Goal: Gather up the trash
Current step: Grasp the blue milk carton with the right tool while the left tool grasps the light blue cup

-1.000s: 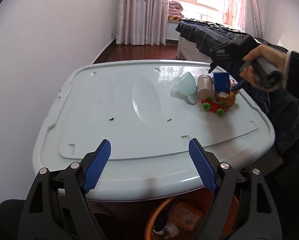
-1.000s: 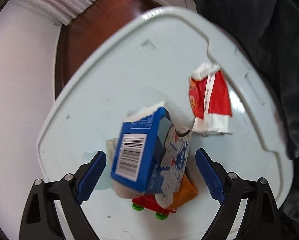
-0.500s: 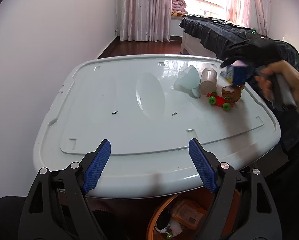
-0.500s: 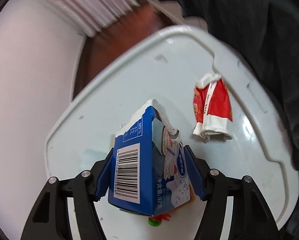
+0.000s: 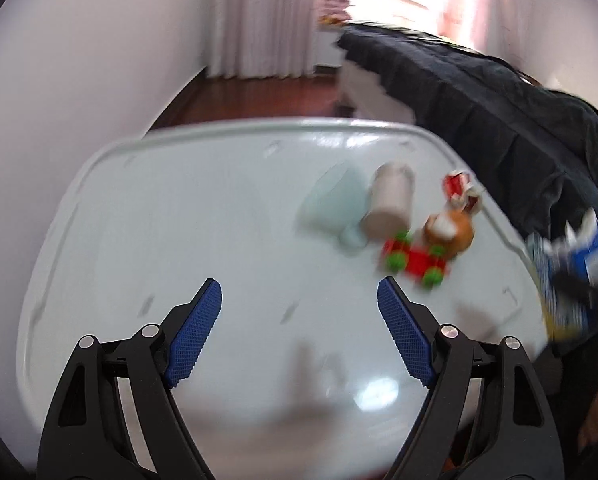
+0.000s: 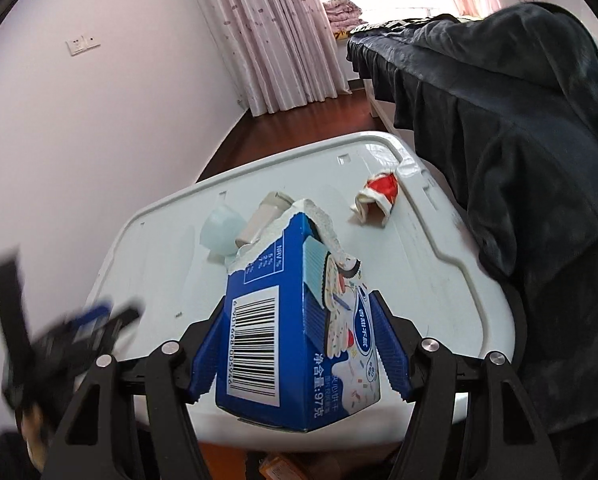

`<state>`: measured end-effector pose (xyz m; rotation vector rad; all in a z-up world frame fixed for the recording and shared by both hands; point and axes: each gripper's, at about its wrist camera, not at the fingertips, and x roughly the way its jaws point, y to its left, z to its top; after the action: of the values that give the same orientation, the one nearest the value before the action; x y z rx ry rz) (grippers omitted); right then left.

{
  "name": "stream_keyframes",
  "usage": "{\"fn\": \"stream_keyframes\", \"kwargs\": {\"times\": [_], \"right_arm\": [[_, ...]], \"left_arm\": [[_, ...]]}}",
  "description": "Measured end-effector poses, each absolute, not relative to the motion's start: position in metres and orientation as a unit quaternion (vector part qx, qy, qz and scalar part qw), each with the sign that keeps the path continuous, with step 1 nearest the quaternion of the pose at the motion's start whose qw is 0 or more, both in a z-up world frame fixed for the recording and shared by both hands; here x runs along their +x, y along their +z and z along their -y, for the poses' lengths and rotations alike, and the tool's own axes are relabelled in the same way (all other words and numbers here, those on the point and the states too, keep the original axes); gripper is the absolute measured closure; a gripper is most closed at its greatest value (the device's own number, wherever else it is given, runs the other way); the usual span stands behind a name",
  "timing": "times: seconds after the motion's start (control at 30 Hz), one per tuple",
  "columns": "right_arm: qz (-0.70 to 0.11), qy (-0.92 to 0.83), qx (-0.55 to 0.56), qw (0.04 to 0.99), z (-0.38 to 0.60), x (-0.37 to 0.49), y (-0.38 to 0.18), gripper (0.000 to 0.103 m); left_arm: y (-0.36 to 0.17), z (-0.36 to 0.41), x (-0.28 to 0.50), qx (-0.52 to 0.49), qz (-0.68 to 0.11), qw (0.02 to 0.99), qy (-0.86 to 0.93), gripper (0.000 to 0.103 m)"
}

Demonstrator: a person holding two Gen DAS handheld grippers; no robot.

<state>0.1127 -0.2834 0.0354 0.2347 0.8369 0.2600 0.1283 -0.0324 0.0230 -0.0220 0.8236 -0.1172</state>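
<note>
Worktop (image 6: 439, 264) of pale plastic, blue carton (image 6: 299, 344) torn open on top and clamped in right claw (image 6: 301, 350) above its near edge, left claw (image 5: 299, 334) wide open and empty over it, red wrapper (image 6: 379, 196) lying near far right rim.

Blue carton, red wrapper, pale lid

The torn carton (image 6: 299, 344) is blue with a black-and-white barcode; the crumpled wrapper (image 6: 379, 196), at its one o'clock, is red and white on the pale blue-white lid (image 6: 439, 280).

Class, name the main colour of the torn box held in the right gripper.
Blue, with a white barcode panel: box, clearest in the right wrist view.
</note>
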Motion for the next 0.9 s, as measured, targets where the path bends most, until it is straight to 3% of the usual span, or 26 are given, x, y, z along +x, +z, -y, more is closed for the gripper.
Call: {"fn": "stream_keyframes", "kwargs": {"times": [0.23,0.73,0.9], "right_arm": [[-0.401,0.132,0.141,0.896,0.299,0.111,0.028,0.037],[-0.419,0.123,0.152,0.887,0.304,0.119,0.017,0.036],[-0.422,0.125,0.146,0.886,0.3,0.123,0.015,0.036]], "left_arm": [[-0.004,0.051,0.211,0.072,-0.426,0.899,-0.068,0.025],[-0.047,0.098,0.255,0.178,-0.427,0.881,-0.103,0.025],[-0.044,0.091,0.259,0.15,-0.424,0.887,-0.105,0.038]]}}
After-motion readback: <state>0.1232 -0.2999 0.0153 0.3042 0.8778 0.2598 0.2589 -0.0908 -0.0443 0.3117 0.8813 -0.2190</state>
